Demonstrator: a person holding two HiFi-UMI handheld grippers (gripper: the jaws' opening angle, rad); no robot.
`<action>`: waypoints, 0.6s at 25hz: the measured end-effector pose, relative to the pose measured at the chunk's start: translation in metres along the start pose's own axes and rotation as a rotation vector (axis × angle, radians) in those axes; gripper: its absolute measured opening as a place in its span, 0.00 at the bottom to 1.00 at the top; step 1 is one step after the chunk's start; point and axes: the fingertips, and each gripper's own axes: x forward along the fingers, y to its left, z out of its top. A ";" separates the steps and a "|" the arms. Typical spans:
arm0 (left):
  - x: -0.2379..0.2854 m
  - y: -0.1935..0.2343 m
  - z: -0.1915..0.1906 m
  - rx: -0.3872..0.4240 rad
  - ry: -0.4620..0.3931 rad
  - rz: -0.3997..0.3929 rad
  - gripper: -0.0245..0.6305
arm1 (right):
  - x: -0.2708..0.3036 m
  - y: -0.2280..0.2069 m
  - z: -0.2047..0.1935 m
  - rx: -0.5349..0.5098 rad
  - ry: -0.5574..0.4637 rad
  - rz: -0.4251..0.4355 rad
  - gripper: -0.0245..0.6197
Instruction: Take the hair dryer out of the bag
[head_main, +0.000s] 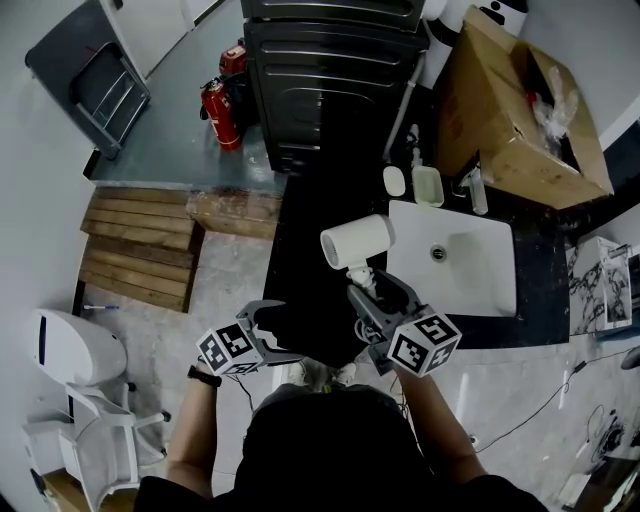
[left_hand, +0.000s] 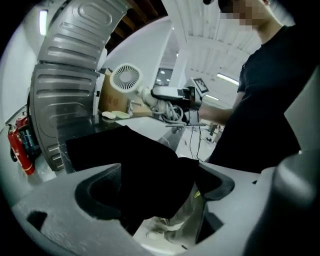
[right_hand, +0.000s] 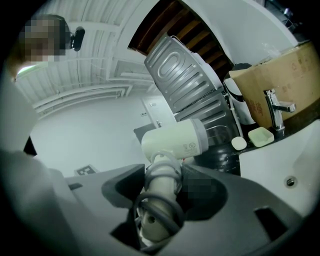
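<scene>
- Dryer (head_main: 357, 241) is clear of the bag (left_hand: 125, 150), above the table (head_main: 300, 255), your right claw (right_hand: 165, 192) clamped on its handle.
- Your left claw (left_hand: 157, 187) stands apart, bag slack between its jaws; extraction looks done.

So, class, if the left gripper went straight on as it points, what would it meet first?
Most likely the black bag: it lies between the open jaws of the left gripper.

white hair dryer (head_main: 357, 242), cord round handle, clear of limp black bag (left_hand: 135, 170).
</scene>
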 end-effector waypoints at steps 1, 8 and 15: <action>0.004 0.001 -0.007 0.016 0.048 -0.002 0.70 | 0.000 -0.001 0.000 0.001 0.002 0.000 0.41; 0.033 0.023 -0.029 0.076 0.220 -0.032 0.75 | 0.000 -0.007 -0.001 0.012 0.009 -0.009 0.41; 0.056 0.087 -0.011 0.091 0.276 0.002 0.84 | 0.003 -0.016 -0.002 0.029 0.012 -0.030 0.41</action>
